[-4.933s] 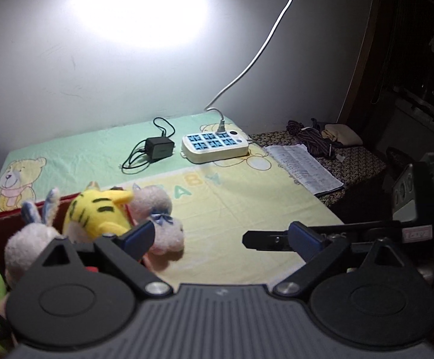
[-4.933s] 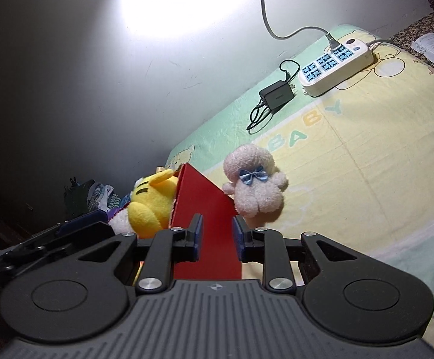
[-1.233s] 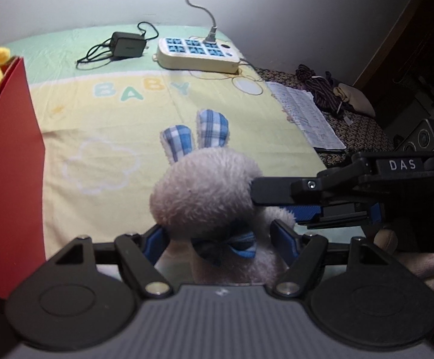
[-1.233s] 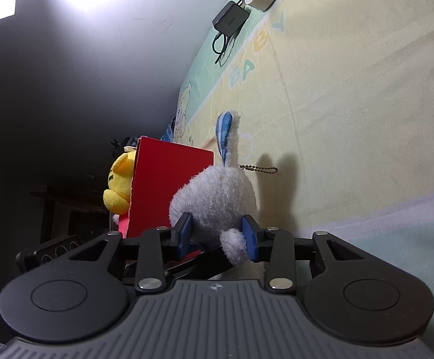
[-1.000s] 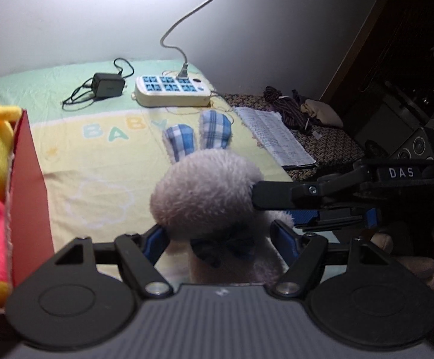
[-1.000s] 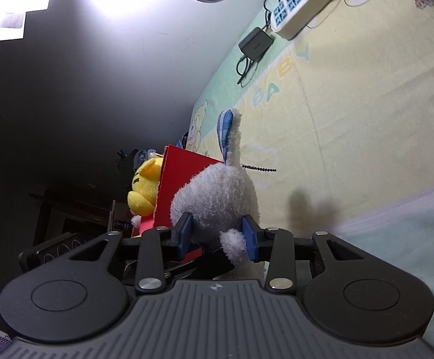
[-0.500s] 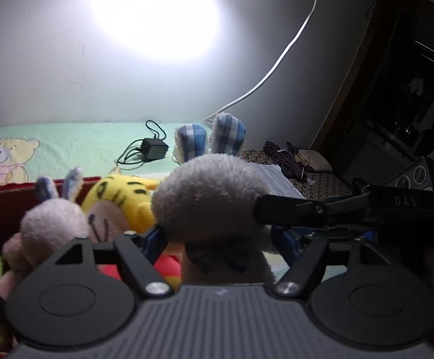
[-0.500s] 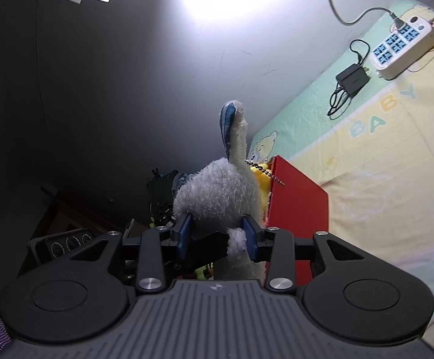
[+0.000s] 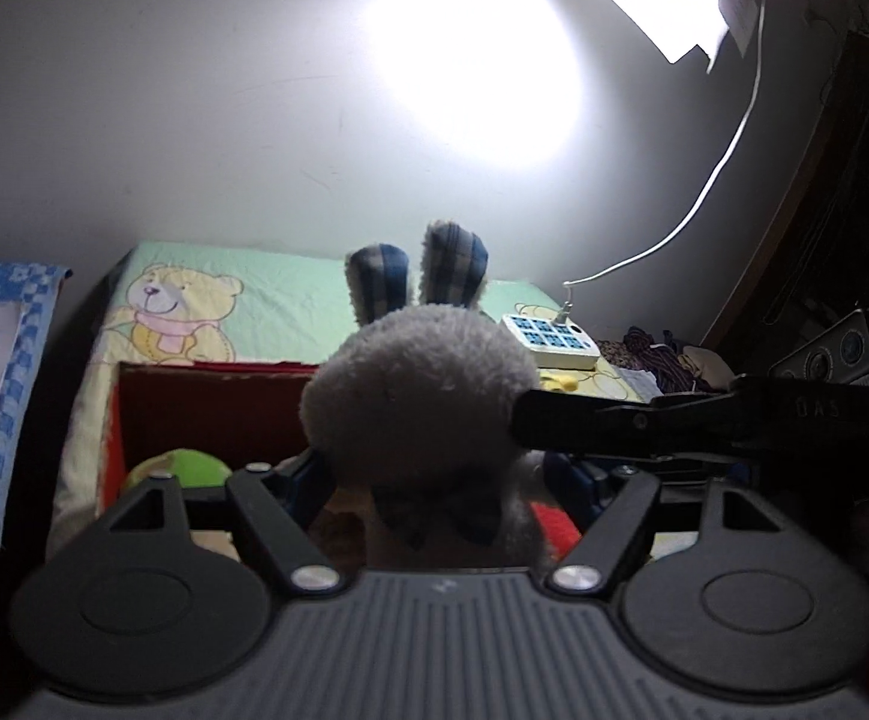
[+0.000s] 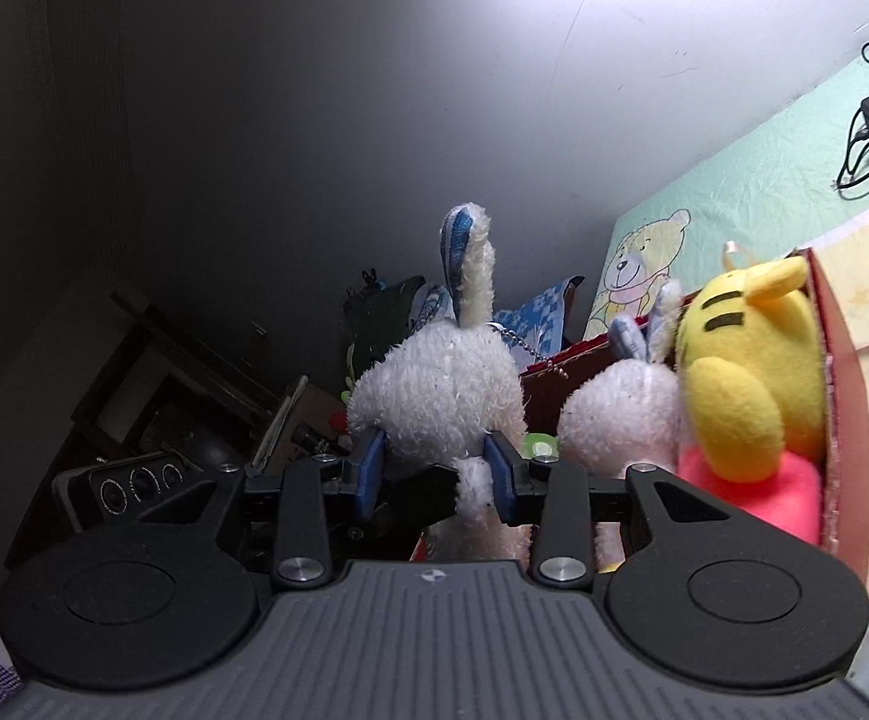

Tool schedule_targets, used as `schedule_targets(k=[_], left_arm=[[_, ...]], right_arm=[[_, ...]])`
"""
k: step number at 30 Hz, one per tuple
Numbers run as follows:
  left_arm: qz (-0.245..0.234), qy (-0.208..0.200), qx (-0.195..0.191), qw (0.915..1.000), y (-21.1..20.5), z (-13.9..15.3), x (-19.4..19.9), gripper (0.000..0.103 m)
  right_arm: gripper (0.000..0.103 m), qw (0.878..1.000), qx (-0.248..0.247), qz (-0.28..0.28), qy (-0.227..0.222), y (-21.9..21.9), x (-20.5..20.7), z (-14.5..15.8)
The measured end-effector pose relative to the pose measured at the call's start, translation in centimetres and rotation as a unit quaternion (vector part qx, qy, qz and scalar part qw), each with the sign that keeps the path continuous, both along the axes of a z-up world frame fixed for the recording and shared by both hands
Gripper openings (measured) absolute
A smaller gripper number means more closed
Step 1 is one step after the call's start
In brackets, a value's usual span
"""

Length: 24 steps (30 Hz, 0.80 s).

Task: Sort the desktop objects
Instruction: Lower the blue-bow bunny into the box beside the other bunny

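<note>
My right tool point(image 10: 434, 474) clamps the rabbit point(image 10: 434, 396); my left tool point(image 9: 434, 480) seems closed on it too. Red box point(image 10: 842, 360) lies beside, right. Uneven release could snag the toy, dropping it outside.

Dim home room: teddy-print baby sheet point(image 9: 266, 300), plush toys in red box point(image 10: 848, 372), power strip point(image 9: 551, 341), wall lamp glow.
</note>
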<state>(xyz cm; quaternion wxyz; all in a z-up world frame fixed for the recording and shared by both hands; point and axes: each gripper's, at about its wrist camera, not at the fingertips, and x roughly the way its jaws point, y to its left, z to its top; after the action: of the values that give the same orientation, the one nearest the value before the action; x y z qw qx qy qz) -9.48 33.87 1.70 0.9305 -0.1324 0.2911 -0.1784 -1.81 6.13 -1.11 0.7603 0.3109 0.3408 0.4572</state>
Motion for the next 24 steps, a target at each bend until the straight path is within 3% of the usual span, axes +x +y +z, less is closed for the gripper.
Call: schedule_targets(k=[8,15,24], left_arm=[[0.001,0.037,0.009,0.9993,2.2,-2.8,1.2,0.076],[-0.02,0.062,0.016,0.9978,2.6,-4.2,2.2,0.076],[-0.017,0.079,0.04,0.996,2.9,-4.2,1.7,0.077]], right_arm=[[0.038,0.999,-0.034,0.005,0.021,3.6,1.5,-2.7],[0.038,0.997,-0.068,-0.002,0.033,2.9,0.8,-3.2],[0.038,0.996,-0.073,0.014,0.042,2.3,-0.3,-3.0]])
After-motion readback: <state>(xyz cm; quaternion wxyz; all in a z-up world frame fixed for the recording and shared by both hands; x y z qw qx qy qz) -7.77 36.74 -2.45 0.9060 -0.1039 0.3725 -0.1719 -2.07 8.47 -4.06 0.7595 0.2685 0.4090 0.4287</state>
